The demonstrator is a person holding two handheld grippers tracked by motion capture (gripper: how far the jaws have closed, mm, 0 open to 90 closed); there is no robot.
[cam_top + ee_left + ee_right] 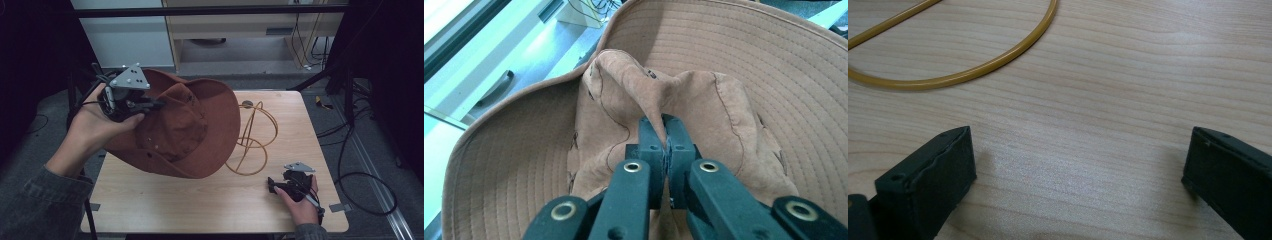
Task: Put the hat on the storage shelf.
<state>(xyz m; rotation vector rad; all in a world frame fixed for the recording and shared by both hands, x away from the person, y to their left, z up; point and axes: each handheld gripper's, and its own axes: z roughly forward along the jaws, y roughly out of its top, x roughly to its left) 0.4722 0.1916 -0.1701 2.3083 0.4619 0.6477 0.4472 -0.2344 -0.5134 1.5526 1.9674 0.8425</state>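
A brown wide-brimmed hat (190, 130) hangs tilted above the left half of the table, its brim towards the wire stand. My left gripper (150, 104) is shut on a fold of the hat's crown; the pinched cloth (659, 107) rises between its two black jaws in the left gripper view. A gold wire hat stand (255, 137) sits on the table right of the hat. My right gripper (271, 186) rests low at the table's front right, open, with bare wood between its jaws, and part of the stand's gold ring (973, 72) lies ahead of it.
The light wooden table (200, 200) has bare wood in front. Black cables (360, 175) trail on the floor to the right. A pale cabinet (250, 25) stands behind the table, and dark frame posts rise at both sides.
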